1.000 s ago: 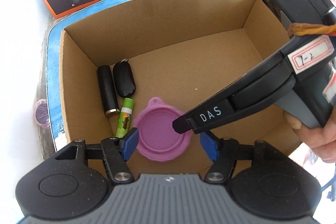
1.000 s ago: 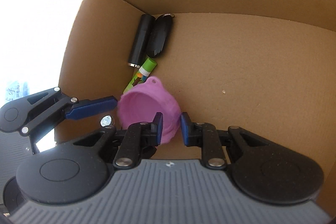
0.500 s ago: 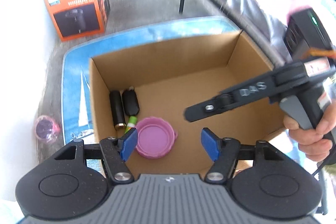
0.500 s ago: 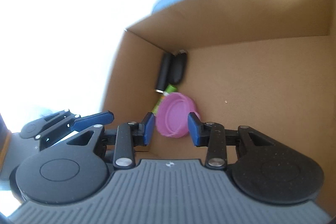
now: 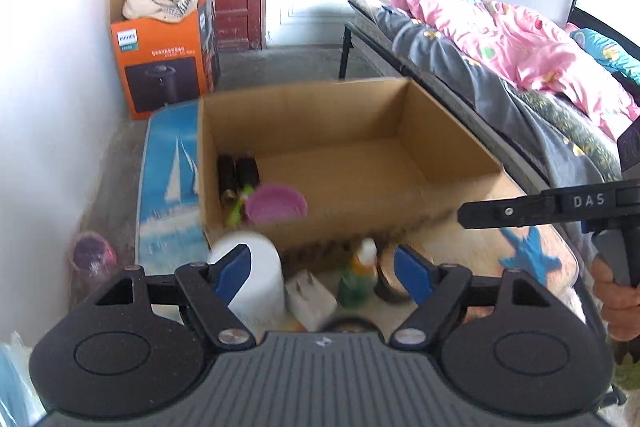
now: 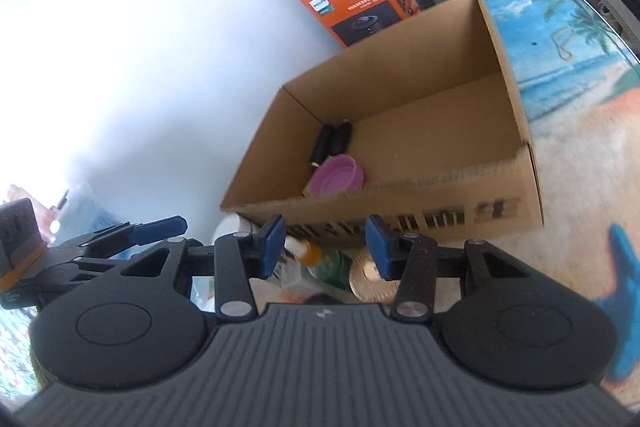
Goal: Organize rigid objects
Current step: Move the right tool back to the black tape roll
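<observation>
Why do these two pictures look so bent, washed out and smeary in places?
Left wrist view: the fisheye lens curves the room, the window behind the bed is blown out white, and the clutter before the cardboard box is smeared. Right wrist view: the white wall glares, and the print on the box front is streaked by blur.

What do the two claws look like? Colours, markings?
Both alike: left claw and right claw have blue pads on black linkage arms with silver pivot screws, over a ribbed grey body. From the side, the right one shows white "DAS" lettering.
</observation>
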